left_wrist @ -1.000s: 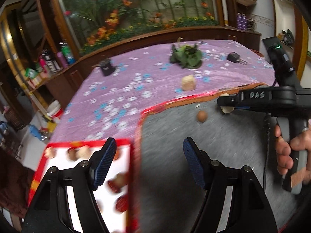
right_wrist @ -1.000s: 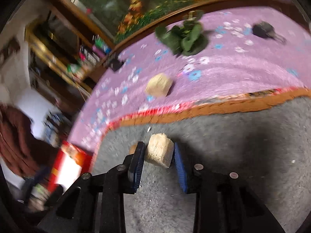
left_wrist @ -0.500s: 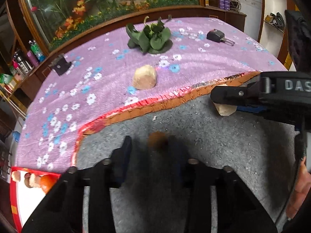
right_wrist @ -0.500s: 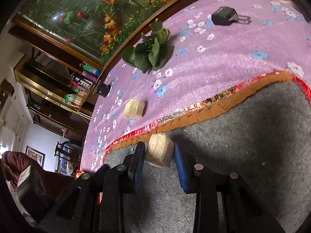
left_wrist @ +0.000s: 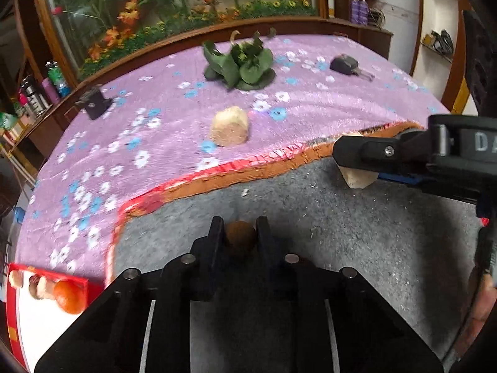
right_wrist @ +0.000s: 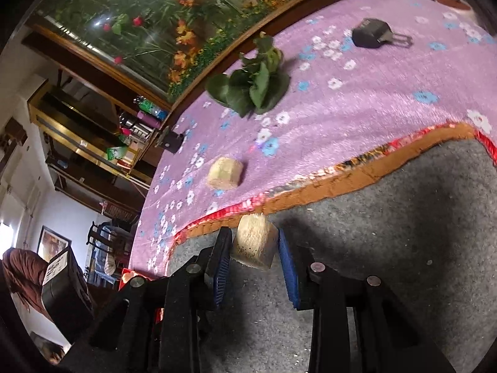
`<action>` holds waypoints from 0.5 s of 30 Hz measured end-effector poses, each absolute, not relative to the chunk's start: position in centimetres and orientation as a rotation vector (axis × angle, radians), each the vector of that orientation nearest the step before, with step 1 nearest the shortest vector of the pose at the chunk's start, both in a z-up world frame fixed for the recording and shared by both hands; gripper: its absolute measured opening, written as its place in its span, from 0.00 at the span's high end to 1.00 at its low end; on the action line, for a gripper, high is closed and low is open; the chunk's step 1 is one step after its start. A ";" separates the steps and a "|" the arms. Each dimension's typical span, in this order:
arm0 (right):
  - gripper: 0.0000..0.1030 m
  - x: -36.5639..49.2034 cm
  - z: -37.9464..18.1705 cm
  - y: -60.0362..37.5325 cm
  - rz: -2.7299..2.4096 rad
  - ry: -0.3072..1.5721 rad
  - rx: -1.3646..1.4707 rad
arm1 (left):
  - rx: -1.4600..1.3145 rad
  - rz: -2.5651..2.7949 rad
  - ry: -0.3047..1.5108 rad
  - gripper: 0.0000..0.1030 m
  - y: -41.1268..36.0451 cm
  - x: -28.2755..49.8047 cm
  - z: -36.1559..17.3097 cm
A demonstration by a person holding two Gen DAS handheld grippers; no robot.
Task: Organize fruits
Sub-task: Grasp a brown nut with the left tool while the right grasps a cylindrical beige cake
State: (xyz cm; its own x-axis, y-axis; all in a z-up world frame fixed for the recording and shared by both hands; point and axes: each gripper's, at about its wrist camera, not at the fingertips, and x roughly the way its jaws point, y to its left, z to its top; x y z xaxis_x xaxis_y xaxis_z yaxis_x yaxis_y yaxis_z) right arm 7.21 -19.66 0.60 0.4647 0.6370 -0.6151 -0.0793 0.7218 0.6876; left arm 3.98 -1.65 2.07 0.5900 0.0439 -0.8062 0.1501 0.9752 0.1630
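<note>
My left gripper (left_wrist: 239, 233) is shut on a small round brown fruit (left_wrist: 239, 238) resting on the grey mat (left_wrist: 357, 242). My right gripper (right_wrist: 254, 245) is shut on a pale tan block-shaped fruit piece (right_wrist: 254, 244), seen from the side in the left wrist view as the pale piece (left_wrist: 357, 178) under the right gripper's black finger (left_wrist: 372, 152). Another tan fruit piece (left_wrist: 230, 126) (right_wrist: 225, 172) lies on the purple flowered cloth (left_wrist: 139, 143). A red-rimmed white tray (left_wrist: 18, 320) at lower left holds an orange fruit (left_wrist: 70, 297) and a few small ones.
A bunch of green leaves (left_wrist: 240, 66) (right_wrist: 251, 87) and two small black devices (left_wrist: 346, 65) (left_wrist: 94, 104) lie on the cloth farther back. A wooden ledge with a flower display runs behind the table. Shelves with bottles (left_wrist: 37, 93) stand at left.
My left gripper swung right from the tray to the brown fruit on the grey mat, lowered, and shut on it. The right gripper kept hold of its tan piece and rolled slightly.
</note>
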 end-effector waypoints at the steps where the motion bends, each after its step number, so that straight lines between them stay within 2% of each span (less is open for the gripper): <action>1: 0.69 7.0 1.0 -19.4 0.498 0.982 0.630 | 0.217 -0.055 0.923 0.82 -1.4 3.5 2.6; 15: 0.70 2.5 4.7 -13.8 0.711 0.835 0.438 | 0.190 0.196 0.693 0.82 5.4 -7.6 10.6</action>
State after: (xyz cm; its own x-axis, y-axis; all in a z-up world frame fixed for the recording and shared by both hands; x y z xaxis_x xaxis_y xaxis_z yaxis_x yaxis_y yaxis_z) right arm 2.47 -13.82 4.66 0.4649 0.7196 -0.5158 -0.3944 0.6899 0.6070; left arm -7.62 5.37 10.64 0.7526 0.2415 -0.6126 -0.1158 0.9644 0.2378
